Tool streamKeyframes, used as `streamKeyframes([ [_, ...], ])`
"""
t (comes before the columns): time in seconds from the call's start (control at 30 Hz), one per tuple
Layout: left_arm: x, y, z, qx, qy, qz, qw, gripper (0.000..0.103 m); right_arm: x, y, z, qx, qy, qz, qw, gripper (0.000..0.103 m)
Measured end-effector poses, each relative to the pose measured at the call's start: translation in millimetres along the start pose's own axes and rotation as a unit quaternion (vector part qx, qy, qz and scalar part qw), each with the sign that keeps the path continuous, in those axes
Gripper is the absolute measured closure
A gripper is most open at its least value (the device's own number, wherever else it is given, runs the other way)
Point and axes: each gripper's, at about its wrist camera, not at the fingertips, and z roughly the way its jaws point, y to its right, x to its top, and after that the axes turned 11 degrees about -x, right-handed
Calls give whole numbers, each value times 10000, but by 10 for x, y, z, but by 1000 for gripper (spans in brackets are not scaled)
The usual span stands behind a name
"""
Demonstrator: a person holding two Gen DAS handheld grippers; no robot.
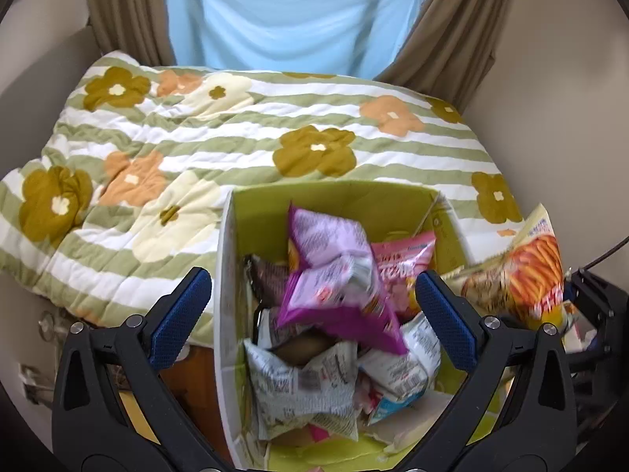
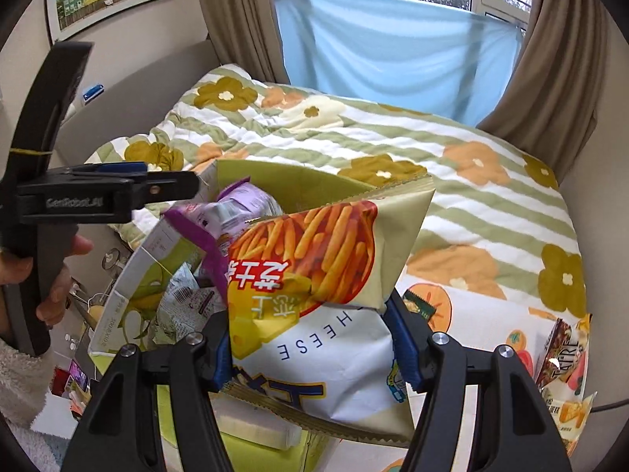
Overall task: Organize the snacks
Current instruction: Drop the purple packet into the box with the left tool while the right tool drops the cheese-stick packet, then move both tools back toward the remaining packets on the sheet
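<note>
A green-lined cardboard box (image 1: 306,200) holds several snack bags. A purple bag (image 1: 334,283) is blurred above the pile, between the wide-apart fingers of my open left gripper (image 1: 314,306), touching neither. My right gripper (image 2: 310,342) is shut on a cheese fries bag (image 2: 314,275) and holds it just right of the box (image 2: 129,275). That bag also shows at the right of the left wrist view (image 1: 523,275). The purple bag (image 2: 236,204) and the left gripper (image 2: 118,188) show in the right wrist view.
The box sits at the edge of a bed with a green-striped floral quilt (image 1: 236,129). More snack bags (image 2: 562,358) lie on a fruit-print cloth (image 2: 483,322) at the right. Curtains (image 2: 393,51) hang behind the bed. Clutter lies on the floor at left (image 2: 78,377).
</note>
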Motion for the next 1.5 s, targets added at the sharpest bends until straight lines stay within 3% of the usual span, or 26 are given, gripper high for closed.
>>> streamKeyframes([
  [0.27, -200, 125, 42, 343, -152, 66, 9993, 0, 153, 39, 196, 114, -118, 35, 9999, 42],
  [0.6, -250, -14, 58, 596, -172, -191, 9979, 0, 514, -24, 524, -26, -197, -86, 9998, 40],
  [0.63, -257, -29, 53, 613, -170, -216, 9977, 0, 535, -25, 571, -22, -183, -44, 9998, 35],
  [0.73, -310, -73, 15, 670, -156, -317, 9971, 0, 554, -23, 601, 4, -67, 51, 10000, 2],
  [0.8, -351, -88, -10, 668, -148, -365, 9970, 0, 528, -26, 575, 40, 22, 66, 10000, 1],
  [1.2, -427, 182, -301, 441, 98, -131, 9989, 0, 275, 50, 145, 1, 257, 340, 9991, 1],
  [1.5, -421, 660, -448, -181, 263, 359, 9988, 0, -63, 367, -458, -739, 440, 853, 9926, 1],
])
